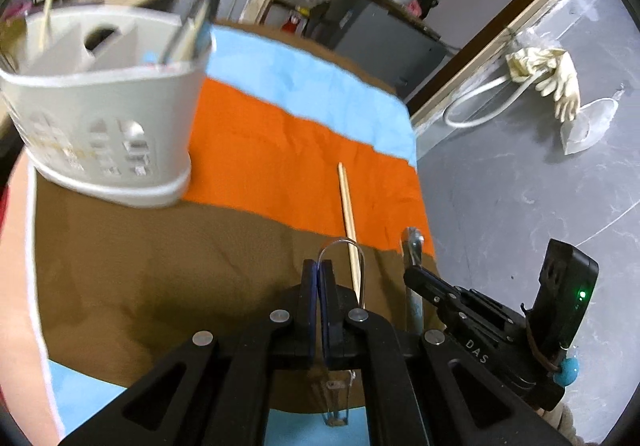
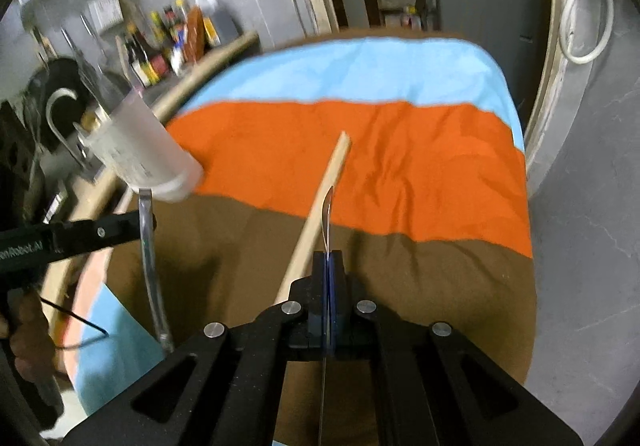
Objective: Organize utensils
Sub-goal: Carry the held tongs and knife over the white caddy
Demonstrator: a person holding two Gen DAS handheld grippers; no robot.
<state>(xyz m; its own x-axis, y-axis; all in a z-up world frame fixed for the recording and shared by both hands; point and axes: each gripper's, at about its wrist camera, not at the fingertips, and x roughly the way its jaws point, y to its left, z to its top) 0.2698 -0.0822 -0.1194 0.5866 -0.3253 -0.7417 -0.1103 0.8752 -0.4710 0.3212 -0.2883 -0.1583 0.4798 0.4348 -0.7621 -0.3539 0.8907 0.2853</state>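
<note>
Both tools are clamped on metal utensils — the left gripper on a spoon, the right gripper on what looks like another, seen edge-on. A chopstick lies mid-cloth; the caddy stands at the far left corner. Thin handles could swivel and slip — then miss the caddy.

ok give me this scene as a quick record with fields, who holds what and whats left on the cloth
left tool: shut on a clear-handled utensil
right tool: shut on a thin metal utensil
left on cloth: one wooden chopstick
holder: pale utensil caddy, upright, already has utensils in it
surface: brown, orange and blue cloth
</note>
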